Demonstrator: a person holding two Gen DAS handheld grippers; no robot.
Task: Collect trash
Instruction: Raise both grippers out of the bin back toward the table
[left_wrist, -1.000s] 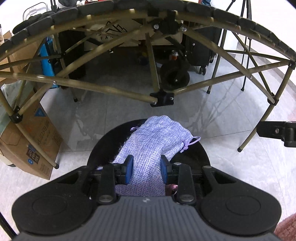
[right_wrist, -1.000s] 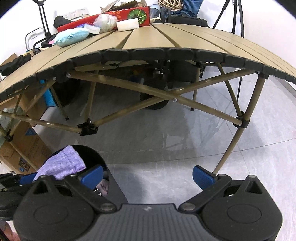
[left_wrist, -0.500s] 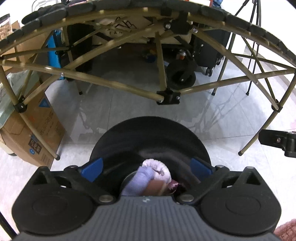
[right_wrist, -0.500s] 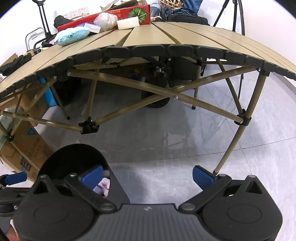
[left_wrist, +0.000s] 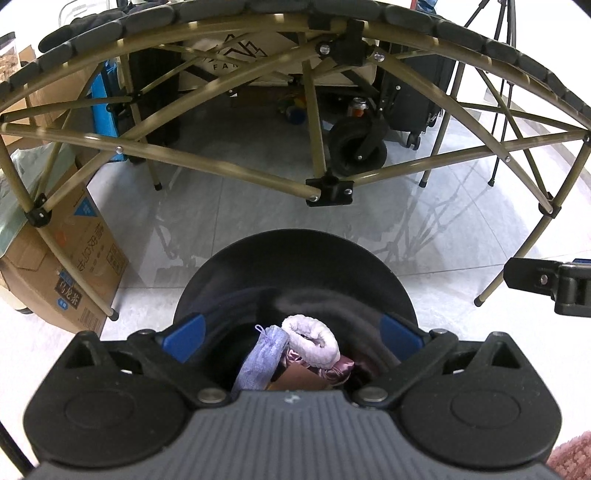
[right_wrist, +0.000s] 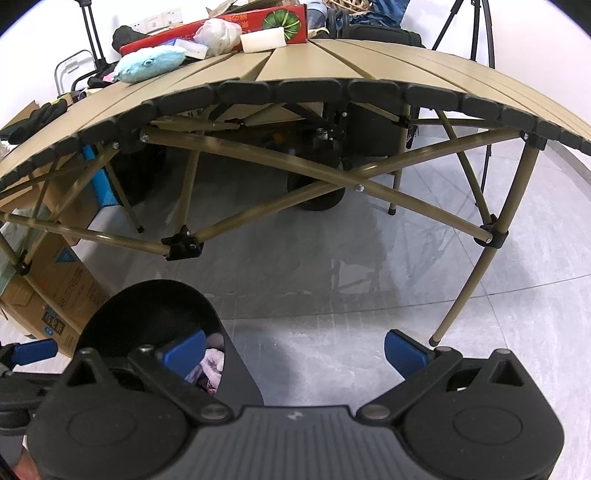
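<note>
L gripper (left_wrist: 291, 338) spread wide, empty, above black bin (left_wrist: 295, 251), purple pouch (left_wrist: 264, 360) inside bin at 6 o'clock between its fingers, R gripper (right_wrist: 295, 350) spread, empty, bin at its 9 o'clock.

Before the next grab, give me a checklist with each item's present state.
1. Left gripper open, nothing between its fingers: ok.
2. Right gripper open and holding nothing: ok.
3. Purple pouch lying inside the black bin, not hung on its rim: ok.
4. Room left in the bin for more: cannot tell; the white roll and other cloth sit low, but the bottom is hidden.
5. Items to collect on the table: the blue plush fish and the white block lie at its far edge; whether they count as trash, cannot tell.
6. Right gripper clear of the table leg: ok.
</note>
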